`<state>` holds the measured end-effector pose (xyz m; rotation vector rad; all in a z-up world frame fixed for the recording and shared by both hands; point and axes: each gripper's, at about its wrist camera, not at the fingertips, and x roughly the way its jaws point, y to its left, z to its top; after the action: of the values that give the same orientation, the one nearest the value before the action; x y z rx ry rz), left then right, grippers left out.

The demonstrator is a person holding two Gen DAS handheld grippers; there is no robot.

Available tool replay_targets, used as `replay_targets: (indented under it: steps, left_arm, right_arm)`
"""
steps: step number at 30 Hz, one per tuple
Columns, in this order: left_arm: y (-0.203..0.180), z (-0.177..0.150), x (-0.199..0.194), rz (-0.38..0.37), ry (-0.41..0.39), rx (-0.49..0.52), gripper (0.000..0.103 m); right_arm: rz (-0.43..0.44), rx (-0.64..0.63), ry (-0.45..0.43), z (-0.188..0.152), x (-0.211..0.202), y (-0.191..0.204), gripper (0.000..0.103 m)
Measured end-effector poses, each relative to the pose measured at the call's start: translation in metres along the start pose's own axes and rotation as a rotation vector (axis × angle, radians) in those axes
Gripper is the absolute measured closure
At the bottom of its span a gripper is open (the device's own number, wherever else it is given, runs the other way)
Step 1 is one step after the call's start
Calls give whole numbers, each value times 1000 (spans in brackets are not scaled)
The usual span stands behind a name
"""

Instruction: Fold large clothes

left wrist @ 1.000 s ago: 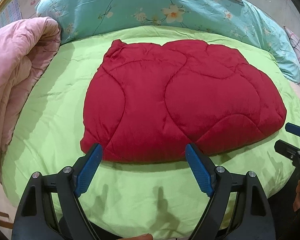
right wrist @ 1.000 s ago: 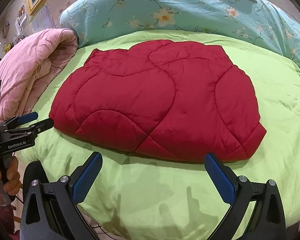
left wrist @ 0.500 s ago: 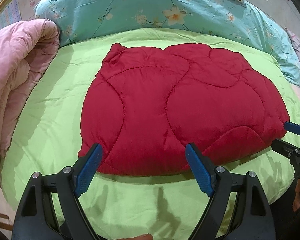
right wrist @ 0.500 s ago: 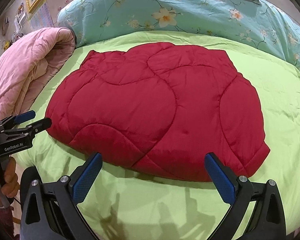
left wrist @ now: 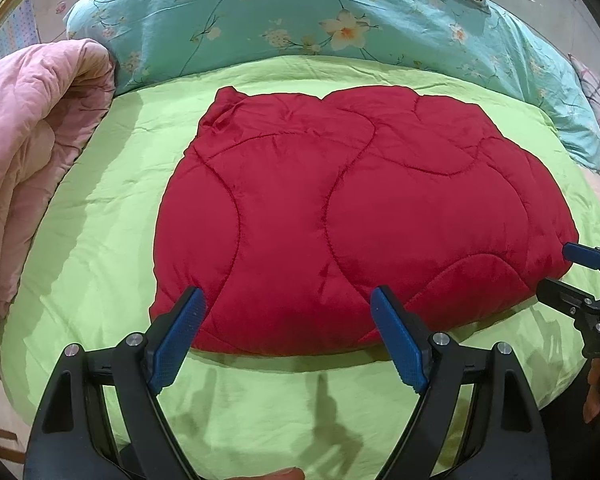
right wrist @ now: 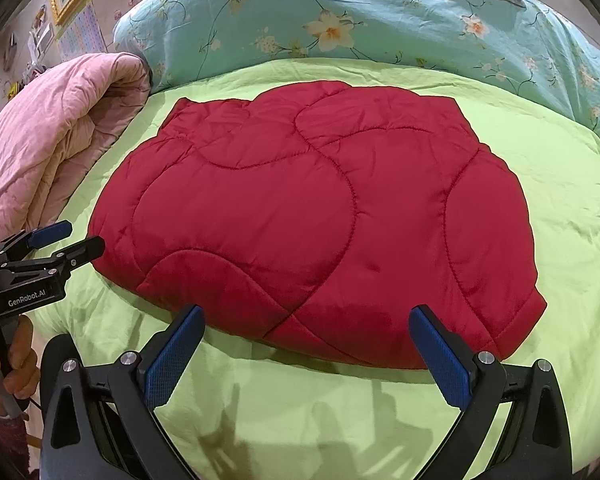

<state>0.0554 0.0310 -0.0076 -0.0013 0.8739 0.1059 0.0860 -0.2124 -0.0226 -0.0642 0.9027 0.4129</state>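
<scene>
A red quilted garment [left wrist: 356,216] lies flat and folded on the green bedsheet [left wrist: 100,208]; it also shows in the right wrist view [right wrist: 320,216]. My left gripper [left wrist: 288,332] is open and empty, its blue pads just over the garment's near edge, toward its left part. My right gripper [right wrist: 308,348] is open and empty over the near edge toward the right part. The right gripper also shows at the right of the left wrist view [left wrist: 568,272]. The left gripper shows at the left of the right wrist view [right wrist: 68,240].
A rolled pink quilt [left wrist: 32,152] lies along the bed's left side. A teal floral duvet [left wrist: 320,20] is piled across the back. The bed's near edge [left wrist: 300,440] lies just under both grippers.
Both grippers have moved forward toward the garment. Their pads now overlap its near edge, where a strip of green sheet showed before. Both stayed open.
</scene>
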Motion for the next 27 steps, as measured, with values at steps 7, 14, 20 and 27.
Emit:
replay_targets:
  steps: [7,14,20,27]
  left_arm:
    - [-2,0,0,-3,0,-2,18]
    - [-2,1,1,-6,-4,-3,18]
    - [-1,1,0,-6,-3,-3,18]
    - [1,2,0,-8,-4,-5,18]
  right_arm:
    - [2,2,5,0,2,0,0]
    - [2,2,4,0,2,1,0]
    - [3,2,4,1,2,1,0]
    - [3,2,3,1,2,1,0]
